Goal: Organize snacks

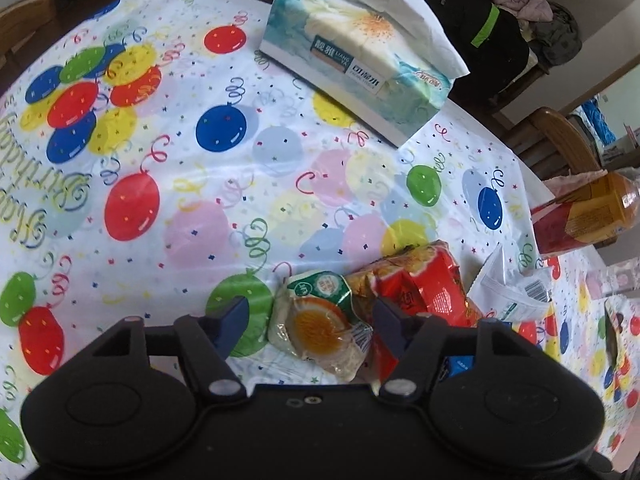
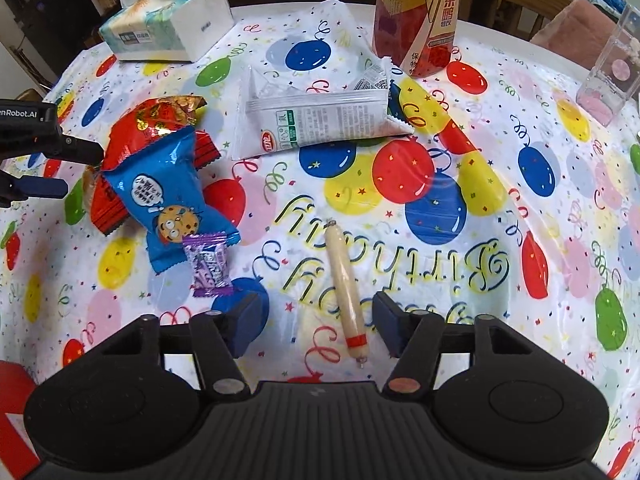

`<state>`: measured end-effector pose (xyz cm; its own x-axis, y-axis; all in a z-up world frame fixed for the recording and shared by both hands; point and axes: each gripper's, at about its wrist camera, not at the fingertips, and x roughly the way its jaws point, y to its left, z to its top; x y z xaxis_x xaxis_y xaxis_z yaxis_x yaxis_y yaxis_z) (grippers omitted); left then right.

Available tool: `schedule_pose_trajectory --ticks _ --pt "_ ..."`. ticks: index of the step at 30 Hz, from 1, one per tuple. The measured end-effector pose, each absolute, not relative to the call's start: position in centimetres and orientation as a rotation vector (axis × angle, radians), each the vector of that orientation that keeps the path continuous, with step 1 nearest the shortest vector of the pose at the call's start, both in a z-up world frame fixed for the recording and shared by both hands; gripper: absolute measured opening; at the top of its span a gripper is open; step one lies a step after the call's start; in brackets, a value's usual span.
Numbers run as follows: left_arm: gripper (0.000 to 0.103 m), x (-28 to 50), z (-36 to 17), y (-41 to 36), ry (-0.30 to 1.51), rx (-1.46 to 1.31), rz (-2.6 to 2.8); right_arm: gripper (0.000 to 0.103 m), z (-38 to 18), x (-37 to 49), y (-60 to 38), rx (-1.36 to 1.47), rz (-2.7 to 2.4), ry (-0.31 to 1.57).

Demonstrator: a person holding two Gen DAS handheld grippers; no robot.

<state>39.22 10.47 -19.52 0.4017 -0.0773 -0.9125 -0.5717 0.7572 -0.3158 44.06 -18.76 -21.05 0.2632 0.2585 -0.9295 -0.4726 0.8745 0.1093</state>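
In the left wrist view my left gripper (image 1: 312, 322) is open, its fingers on either side of a clear-wrapped pastry (image 1: 320, 316) with a green label, not touching it. A red snack packet (image 1: 420, 284) lies against the pastry's right side. In the right wrist view my right gripper (image 2: 318, 322) is open around the near end of a pale sausage stick (image 2: 346, 284) with a red band. To its left lie a purple candy (image 2: 210, 264), a blue cookie packet (image 2: 168, 200) and the red packet (image 2: 156, 128). My left gripper (image 2: 84, 170) shows at the left edge there.
A white packet (image 2: 316, 120) lies mid-table on the balloon tablecloth (image 2: 440, 184). A tall drink carton (image 2: 420, 12) stands behind it, a tissue box (image 2: 168, 20) at the far left, a clear plastic box (image 2: 612, 68) at the far right. Wooden chairs (image 1: 552, 140) ring the table.
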Motion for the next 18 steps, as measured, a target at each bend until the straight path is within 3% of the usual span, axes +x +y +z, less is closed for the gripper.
schedule_pose_trajectory --ticks 6,10,13,14,18 --pt "0.059 39.25 -20.26 10.38 1.14 -0.717 0.345 0.05 -21.76 44.03 -18.45 -0.246 0.482 1.191" --pt "0.053 39.19 -20.26 10.39 1.123 -0.737 0.346 0.037 -21.7 43.87 -18.22 -0.273 0.464 1.177" --pt "0.043 39.12 -19.89 10.26 1.1 -0.73 0.334 0.031 -21.66 43.88 -18.2 -0.276 0.454 1.173" --pt "0.031 39.14 -19.79 10.19 1.103 -0.719 0.343 0.027 -21.66 43.9 -18.19 -0.277 0.447 1.172" --pt "0.032 38.86 -19.84 10.47 1.103 -0.721 0.337 0.013 -21.58 44.04 -18.3 -0.262 0.419 1.172"
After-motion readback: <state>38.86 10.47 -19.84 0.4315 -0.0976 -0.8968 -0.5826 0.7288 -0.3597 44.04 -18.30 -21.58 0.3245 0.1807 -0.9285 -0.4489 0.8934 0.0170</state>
